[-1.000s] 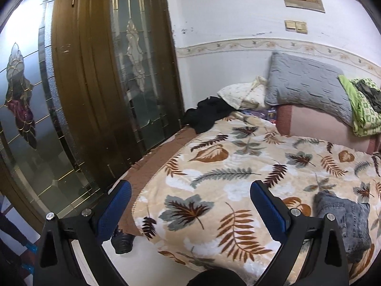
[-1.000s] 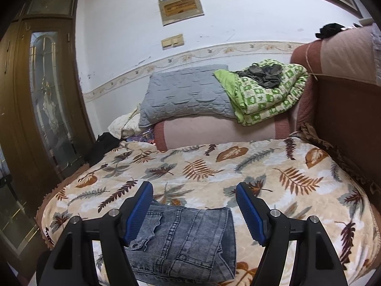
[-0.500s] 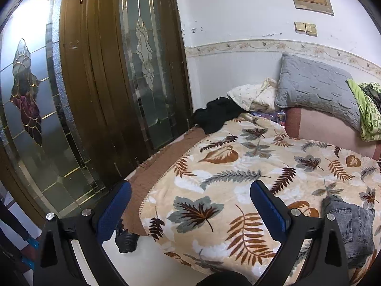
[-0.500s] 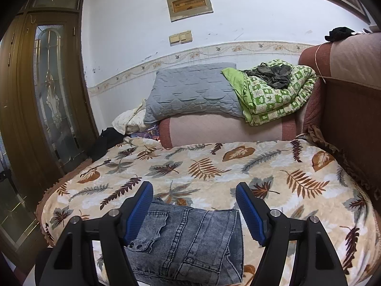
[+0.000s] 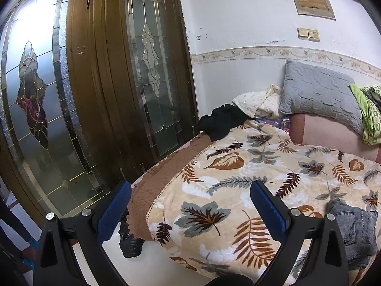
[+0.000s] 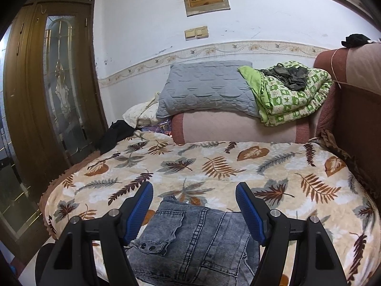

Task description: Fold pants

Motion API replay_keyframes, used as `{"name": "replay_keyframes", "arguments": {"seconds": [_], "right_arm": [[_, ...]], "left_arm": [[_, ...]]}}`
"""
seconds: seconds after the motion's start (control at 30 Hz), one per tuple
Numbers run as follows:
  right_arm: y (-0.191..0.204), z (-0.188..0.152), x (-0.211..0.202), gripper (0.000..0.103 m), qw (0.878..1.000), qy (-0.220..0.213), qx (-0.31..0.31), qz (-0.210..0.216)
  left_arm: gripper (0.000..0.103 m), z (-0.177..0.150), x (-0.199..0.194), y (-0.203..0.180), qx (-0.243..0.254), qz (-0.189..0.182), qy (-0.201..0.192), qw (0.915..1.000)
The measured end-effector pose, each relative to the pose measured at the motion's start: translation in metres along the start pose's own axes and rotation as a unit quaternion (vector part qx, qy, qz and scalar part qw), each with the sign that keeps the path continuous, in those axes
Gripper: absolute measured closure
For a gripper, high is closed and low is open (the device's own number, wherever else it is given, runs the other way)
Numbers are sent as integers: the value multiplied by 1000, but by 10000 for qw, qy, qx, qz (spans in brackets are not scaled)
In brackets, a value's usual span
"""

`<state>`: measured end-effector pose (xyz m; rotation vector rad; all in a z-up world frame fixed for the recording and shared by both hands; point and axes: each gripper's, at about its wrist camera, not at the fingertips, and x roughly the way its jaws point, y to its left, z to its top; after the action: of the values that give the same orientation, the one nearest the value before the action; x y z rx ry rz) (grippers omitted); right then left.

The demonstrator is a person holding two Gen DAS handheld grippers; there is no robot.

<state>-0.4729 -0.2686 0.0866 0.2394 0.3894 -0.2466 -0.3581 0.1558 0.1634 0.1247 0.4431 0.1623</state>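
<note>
Grey-blue denim pants (image 6: 193,240) lie folded into a compact rectangle near the front edge of the bed, on a leaf-patterned blanket (image 6: 214,166). My right gripper (image 6: 194,206) is open and empty, held just above the pants' far edge. In the left wrist view the pants (image 5: 354,228) show at the far right. My left gripper (image 5: 190,205) is open and empty, held above the bed's left front corner, well left of the pants.
A wooden glass-panel door (image 5: 95,95) stands left of the bed. A grey pillow (image 6: 207,88), a green quilt (image 6: 290,95) and a black garment (image 5: 221,121) lie at the head. A padded backrest (image 6: 357,95) bounds the right side. A black shoe (image 5: 131,243) sits on the floor.
Both grippers have drawn back and risen slightly from the bed, so the scene looks a little farther. The folded pants have not moved. Both grippers stay open.
</note>
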Motion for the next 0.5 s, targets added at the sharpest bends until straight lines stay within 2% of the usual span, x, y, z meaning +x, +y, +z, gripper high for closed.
{"name": "replay_keyframes", "arguments": {"seconds": [0.5], "right_arm": [[-3, 1, -3, 28, 10000, 6, 47, -30]], "left_arm": [[3, -1, -4, 0, 16, -25, -23, 10000]]}}
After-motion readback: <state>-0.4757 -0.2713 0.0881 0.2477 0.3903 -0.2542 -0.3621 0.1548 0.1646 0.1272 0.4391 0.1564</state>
